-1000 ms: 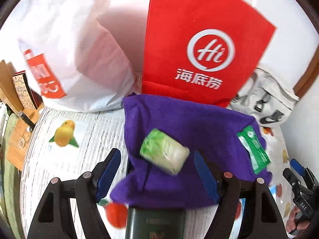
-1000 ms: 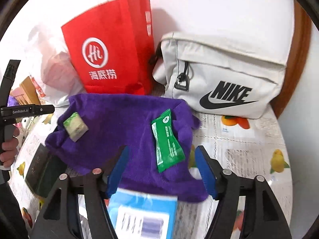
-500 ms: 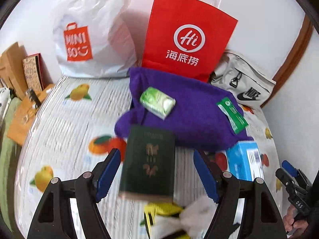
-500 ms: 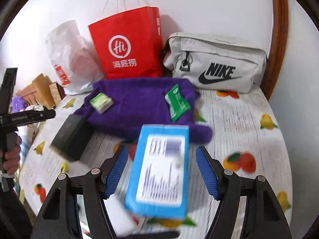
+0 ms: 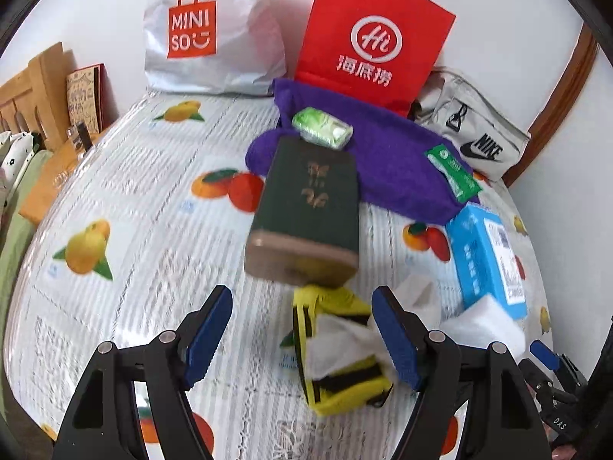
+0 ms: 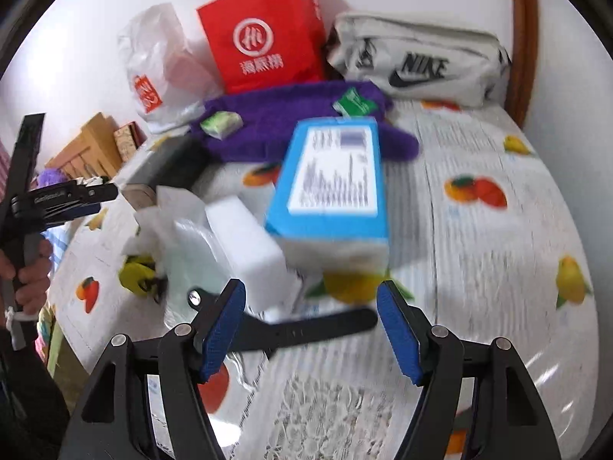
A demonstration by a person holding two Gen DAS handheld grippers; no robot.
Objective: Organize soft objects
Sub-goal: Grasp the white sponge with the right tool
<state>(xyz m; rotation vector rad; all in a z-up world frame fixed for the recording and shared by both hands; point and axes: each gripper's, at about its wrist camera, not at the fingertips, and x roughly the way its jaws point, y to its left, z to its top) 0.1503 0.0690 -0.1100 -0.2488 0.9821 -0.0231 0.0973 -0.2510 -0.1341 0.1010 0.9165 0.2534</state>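
Note:
A purple towel (image 5: 398,153) lies at the back of the table, seen also in the right wrist view (image 6: 283,115). On it rest a light green tissue pack (image 5: 322,128) and a dark green packet (image 5: 454,172). A yellow and black fabric item (image 5: 337,349) with white tissue on it lies between the fingers of my open left gripper (image 5: 302,339). A white sponge block (image 6: 245,245) lies just ahead of my open, empty right gripper (image 6: 310,331), beside crumpled white tissue (image 6: 168,214).
A dark green box (image 5: 310,207) and a blue box (image 5: 486,257) lie mid-table. A black strap (image 6: 302,329) lies near the right gripper. A Miniso bag (image 5: 207,30), red paper bag (image 5: 371,38) and Nike pouch (image 5: 471,134) stand along the wall.
Both grippers have pulled back from the towel toward the near side of the table, so the boxes, sponge, tissue and yellow item have come into view. Both stay open.

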